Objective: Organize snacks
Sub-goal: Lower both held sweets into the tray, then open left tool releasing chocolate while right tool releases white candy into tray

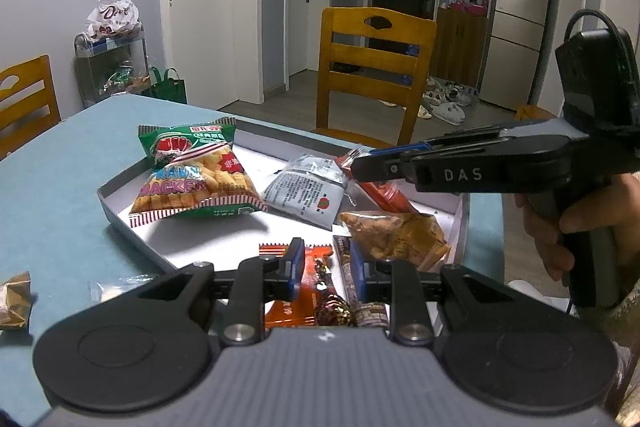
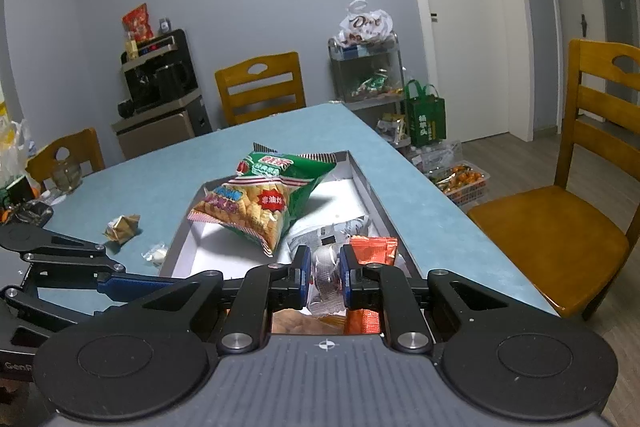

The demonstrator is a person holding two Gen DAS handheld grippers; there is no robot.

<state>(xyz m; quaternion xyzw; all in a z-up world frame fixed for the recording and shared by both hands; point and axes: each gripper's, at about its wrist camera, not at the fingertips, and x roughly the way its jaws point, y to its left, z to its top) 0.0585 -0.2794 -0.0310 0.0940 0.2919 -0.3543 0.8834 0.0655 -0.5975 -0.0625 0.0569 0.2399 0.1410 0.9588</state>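
Observation:
A grey tray (image 1: 120, 219) on the blue table (image 1: 60, 187) holds a green prawn cracker bag (image 1: 192, 179), a grey-white packet (image 1: 308, 195), a red packet (image 1: 388, 197) and a brown snack bag (image 1: 400, 231). My left gripper (image 1: 326, 263) hovers over the tray's near end, above an orange packet (image 1: 296, 307) and a dark packet (image 1: 343, 255). Its jaws stand close together with nothing gripped. My right gripper (image 2: 325, 267) is shut on a clear silvery wrapper (image 2: 326, 275), with an orange-red packet (image 2: 374, 249) just right of it. In the left wrist view the right gripper (image 1: 356, 163) reaches in from the right over the red packet.
A gold wrapper (image 2: 122, 227) and a small clear candy (image 2: 156, 253) lie on the table left of the tray (image 2: 352, 171). Wooden chairs (image 1: 372, 67) stand at the far and right sides of the table. A hand (image 1: 560, 227) holds the right gripper's handle.

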